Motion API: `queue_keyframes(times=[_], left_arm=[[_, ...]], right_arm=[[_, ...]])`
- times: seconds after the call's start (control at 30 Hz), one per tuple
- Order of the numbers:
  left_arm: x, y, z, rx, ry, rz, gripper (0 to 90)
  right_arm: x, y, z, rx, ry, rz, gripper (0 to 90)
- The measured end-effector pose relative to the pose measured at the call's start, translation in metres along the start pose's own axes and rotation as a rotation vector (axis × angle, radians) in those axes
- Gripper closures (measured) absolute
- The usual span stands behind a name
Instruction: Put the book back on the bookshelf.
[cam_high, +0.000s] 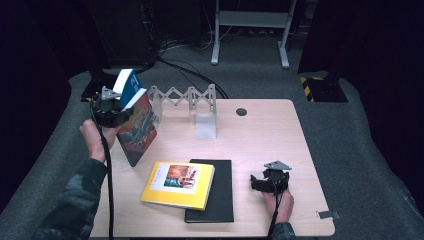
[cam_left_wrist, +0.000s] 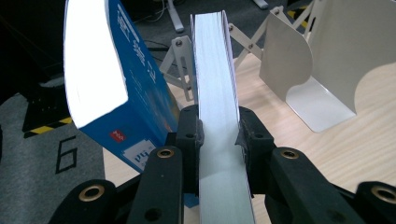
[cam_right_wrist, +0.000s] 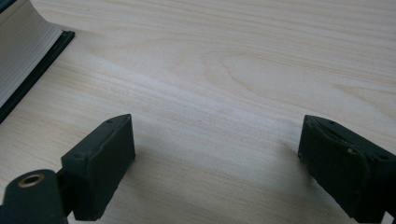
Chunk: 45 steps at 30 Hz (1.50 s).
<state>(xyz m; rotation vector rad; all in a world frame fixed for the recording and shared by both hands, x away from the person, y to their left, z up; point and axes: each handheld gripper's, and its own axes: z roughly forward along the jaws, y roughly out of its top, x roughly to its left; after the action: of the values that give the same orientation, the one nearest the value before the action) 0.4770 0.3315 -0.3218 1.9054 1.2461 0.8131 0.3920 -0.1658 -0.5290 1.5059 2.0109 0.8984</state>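
Note:
My left gripper (cam_high: 112, 107) is held above the table's left edge, shut on a book with a red picture cover (cam_high: 141, 127) that stands tilted, its lower corner near the tabletop. In the left gripper view both pads press the white page block of this red-covered book (cam_left_wrist: 215, 70), with my left gripper (cam_left_wrist: 218, 133) clamped around it. A blue book (cam_left_wrist: 135, 93) leans beside it, also seen behind the gripper as the blue book (cam_high: 129, 84). My right gripper (cam_high: 270, 182) rests low at the front right. Its jaws stand wide apart over bare wood, my right gripper (cam_right_wrist: 217, 149) holding nothing.
A yellow book (cam_high: 177, 184) lies partly on a black book (cam_high: 220, 195) at the front centre; the black book's corner (cam_right_wrist: 28, 79) shows beside my right gripper. A white folding book rack (cam_high: 185, 97) with a white bookend (cam_high: 206, 125) stands at the back. A small round hole (cam_high: 241, 111) sits behind it.

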Motion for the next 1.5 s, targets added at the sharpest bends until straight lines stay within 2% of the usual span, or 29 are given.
queue_keyframes(times=[0.03,0.23,0.53,0.57,0.87,1.1,1.17,1.23,1.5], left_arm=[[0.001,0.001,0.000,0.009,-0.004,-0.007,73.6],[0.002,0.010,0.005,-0.028,0.020,-0.040,73.6],[0.006,0.024,0.019,-0.065,0.076,-0.106,73.6],[0.007,0.025,0.020,-0.060,0.077,-0.102,73.6],[0.009,0.039,0.041,-0.079,0.122,-0.148,73.6],[0.010,0.045,0.058,-0.069,0.159,-0.164,73.6],[0.011,0.045,0.063,-0.072,0.164,-0.179,73.6],[0.011,0.045,0.066,-0.070,0.170,-0.175,73.6],[0.009,0.045,0.077,-0.080,0.161,-0.217,73.5]], right_arm=[[0.000,0.000,0.000,-0.002,-0.003,0.004,10.2],[0.000,0.000,0.000,0.000,0.002,-0.001,10.3],[0.000,0.000,0.000,-0.001,-0.002,0.000,10.6],[-0.001,0.000,0.000,0.001,0.003,-0.007,10.6],[0.000,0.000,0.000,-0.004,-0.002,0.003,10.7],[0.000,0.000,0.000,-0.003,-0.002,0.002,10.7],[0.000,0.000,0.000,-0.002,0.003,-0.002,10.7],[0.000,0.000,0.000,-0.004,-0.002,0.003,10.7],[0.000,0.000,0.000,-0.002,0.003,-0.001,10.9]])
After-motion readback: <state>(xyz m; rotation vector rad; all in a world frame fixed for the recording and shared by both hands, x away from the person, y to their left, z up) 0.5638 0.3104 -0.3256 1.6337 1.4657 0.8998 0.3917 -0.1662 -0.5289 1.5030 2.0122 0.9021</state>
